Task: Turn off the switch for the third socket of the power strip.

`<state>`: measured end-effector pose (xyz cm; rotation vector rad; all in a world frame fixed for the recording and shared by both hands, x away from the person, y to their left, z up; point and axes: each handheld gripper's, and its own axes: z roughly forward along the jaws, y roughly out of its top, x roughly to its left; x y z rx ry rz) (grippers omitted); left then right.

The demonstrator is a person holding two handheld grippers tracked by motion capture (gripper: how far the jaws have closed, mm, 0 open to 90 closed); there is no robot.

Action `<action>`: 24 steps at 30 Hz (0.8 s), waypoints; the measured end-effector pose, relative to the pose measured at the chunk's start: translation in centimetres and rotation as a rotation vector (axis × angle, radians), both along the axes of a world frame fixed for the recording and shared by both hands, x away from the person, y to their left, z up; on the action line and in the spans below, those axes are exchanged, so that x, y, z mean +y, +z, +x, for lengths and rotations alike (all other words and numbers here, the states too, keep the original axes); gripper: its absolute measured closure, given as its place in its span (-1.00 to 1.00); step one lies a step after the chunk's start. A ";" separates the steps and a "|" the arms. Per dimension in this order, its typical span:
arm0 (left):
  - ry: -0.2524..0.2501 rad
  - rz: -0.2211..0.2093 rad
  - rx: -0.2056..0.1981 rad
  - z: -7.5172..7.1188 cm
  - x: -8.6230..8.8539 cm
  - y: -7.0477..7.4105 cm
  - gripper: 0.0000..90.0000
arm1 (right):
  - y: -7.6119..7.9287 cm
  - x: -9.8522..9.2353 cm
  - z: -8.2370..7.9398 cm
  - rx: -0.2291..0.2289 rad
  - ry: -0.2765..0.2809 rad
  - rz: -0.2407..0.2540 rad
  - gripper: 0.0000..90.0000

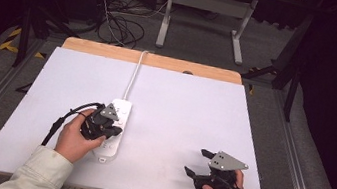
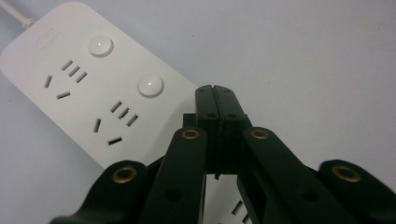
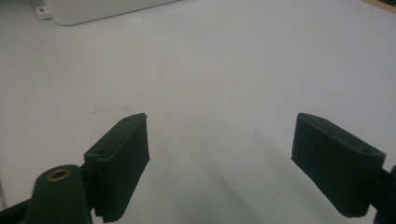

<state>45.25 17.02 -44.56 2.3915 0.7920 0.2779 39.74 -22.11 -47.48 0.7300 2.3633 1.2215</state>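
Power strip (image 1: pixel 115 126) lies on the white counter (image 1: pixel 180 106), left of centre, long axis running near to far, its white cord (image 1: pixel 134 72) leading off toward the far edge. My left gripper (image 1: pixel 111 130) is over the near half of the strip; in the left gripper view its jaws are pressed flat together with nothing between them, and the closed tip (image 2: pixel 216 95) sits just beside the nearer of the two round buttons (image 2: pixel 150 84), a little to its right. I cannot tell whether the tip touches the strip's casing or hangs just above it. The farther button (image 2: pixel 100 45) is untouched. All sockets I can see are empty, no plug anywhere on the counter. My right gripper (image 1: pixel 195 161) rests at the near right of the counter, well apart from the strip, jaws spread wide and holding nothing; in the right gripper view only the strip's end (image 3: pixel 93 10) shows far off. My reading: work looks like pressing a switch with the closed tip. Approach is done, tip is nearly lined up; the press itself is, I judge, not yet made, and a small shift toward the button remains.
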 end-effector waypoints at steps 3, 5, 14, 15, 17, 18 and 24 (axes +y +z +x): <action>0.002 0.006 -0.004 0.0 0.0 0.0 1.00 | 0.0 0.0 0.0 0.001 0.001 0.000 -0.57; 0.002 0.010 -0.006 0.0 0.0 0.0 1.00 | 0.0 0.0 0.0 0.001 0.001 0.000 -0.57; 0.009 0.009 0.003 0.0 0.0 -0.2 1.00 | 0.0 0.1 0.0 0.007 0.003 -0.002 -0.57; 0.009 0.009 0.003 0.0 0.0 -0.2 1.00 | 0.0 0.1 0.0 0.007 0.003 -0.002 -0.57; 0.012 -0.003 -0.004 -0.1 0.0 -0.4 1.00 | 0.0 0.1 0.0 0.000 0.004 0.002 -0.56; 0.012 -0.003 -0.004 -0.1 0.0 -0.4 1.00 | 0.0 0.1 0.0 0.000 0.004 0.002 -0.56; 0.018 -0.001 -0.014 -0.3 0.1 -0.4 1.00 | 0.0 0.1 0.0 0.001 0.004 0.001 -0.56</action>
